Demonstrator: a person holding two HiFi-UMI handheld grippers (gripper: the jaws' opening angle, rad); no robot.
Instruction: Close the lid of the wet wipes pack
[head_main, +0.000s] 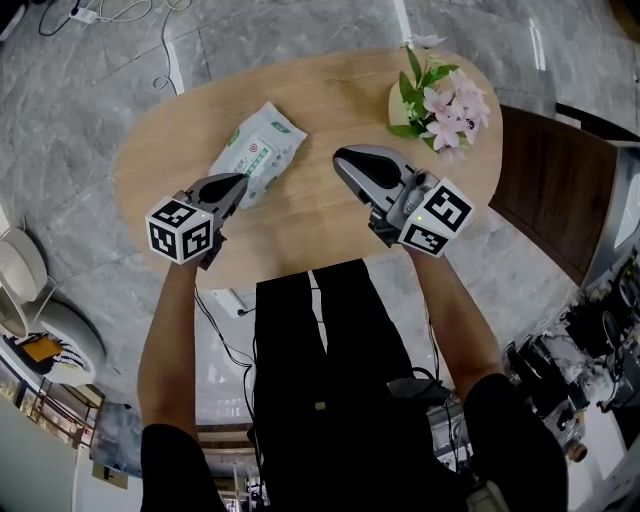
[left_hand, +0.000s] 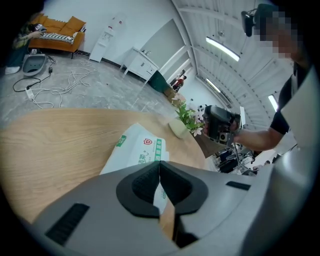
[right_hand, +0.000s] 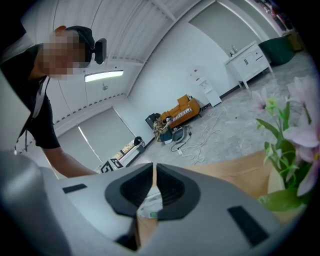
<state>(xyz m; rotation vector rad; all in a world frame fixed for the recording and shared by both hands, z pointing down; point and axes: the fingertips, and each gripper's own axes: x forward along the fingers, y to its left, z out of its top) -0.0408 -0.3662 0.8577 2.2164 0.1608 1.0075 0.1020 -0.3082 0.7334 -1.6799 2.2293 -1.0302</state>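
Note:
The wet wipes pack (head_main: 257, 150) is white with green print and lies flat on the round wooden table (head_main: 330, 90), left of centre. I cannot tell how its lid stands. My left gripper (head_main: 242, 181) hovers at the pack's near end, jaws shut and empty. In the left gripper view the pack (left_hand: 137, 147) lies just beyond the left gripper (left_hand: 159, 164). My right gripper (head_main: 338, 155) is held to the right of the pack, apart from it, jaws together with nothing held. The right gripper view shows a bit of the pack (right_hand: 150, 207) behind the right gripper (right_hand: 154, 165).
A pale vase of pink flowers (head_main: 440, 100) stands at the table's far right. A dark chair (head_main: 550, 190) sits beside the table on the right. Cables (head_main: 120, 15) lie on the grey floor beyond. The person's black-clad legs (head_main: 320, 350) are at the near edge.

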